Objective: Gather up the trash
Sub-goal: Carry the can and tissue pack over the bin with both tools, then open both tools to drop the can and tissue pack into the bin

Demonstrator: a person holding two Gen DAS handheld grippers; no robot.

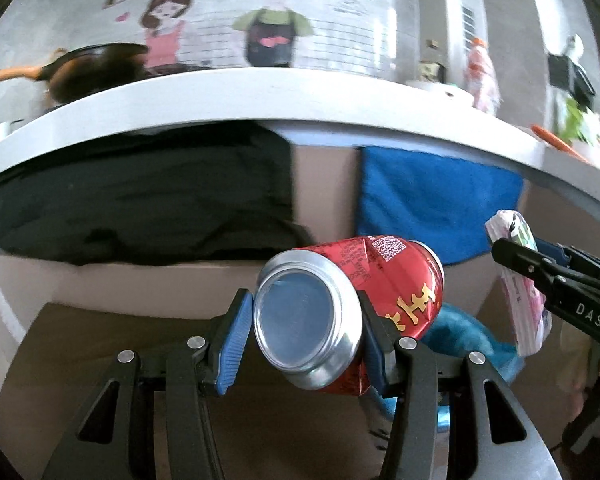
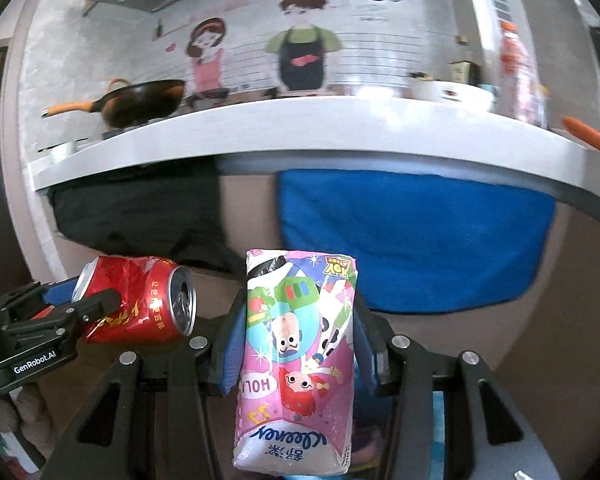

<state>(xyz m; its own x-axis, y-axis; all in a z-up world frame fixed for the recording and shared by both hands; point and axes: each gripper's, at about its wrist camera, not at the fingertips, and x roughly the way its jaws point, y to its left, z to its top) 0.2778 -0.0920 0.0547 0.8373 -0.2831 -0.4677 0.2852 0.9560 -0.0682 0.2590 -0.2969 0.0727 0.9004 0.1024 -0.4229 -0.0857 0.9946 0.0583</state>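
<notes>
My left gripper (image 1: 306,332) is shut on a dented red drink can (image 1: 380,280), held sideways in the air with its silver base toward the camera. The can also shows at the left of the right wrist view (image 2: 140,300), with the left gripper (image 2: 96,304) clamped on it. My right gripper (image 2: 300,340) is shut on a pink cartoon-printed tissue packet (image 2: 300,360), held upright. That packet (image 1: 520,300) and the right gripper (image 1: 516,258) show at the right edge of the left wrist view. Both items are held below a white counter edge.
A white kitchen counter (image 2: 300,132) spans ahead, with a black wok (image 2: 140,100) on a stove at the left and an orange utensil (image 2: 588,136) at the right. A black cloth (image 1: 140,200) and a blue towel (image 2: 412,240) hang under it. A blue object (image 1: 468,336) lies below.
</notes>
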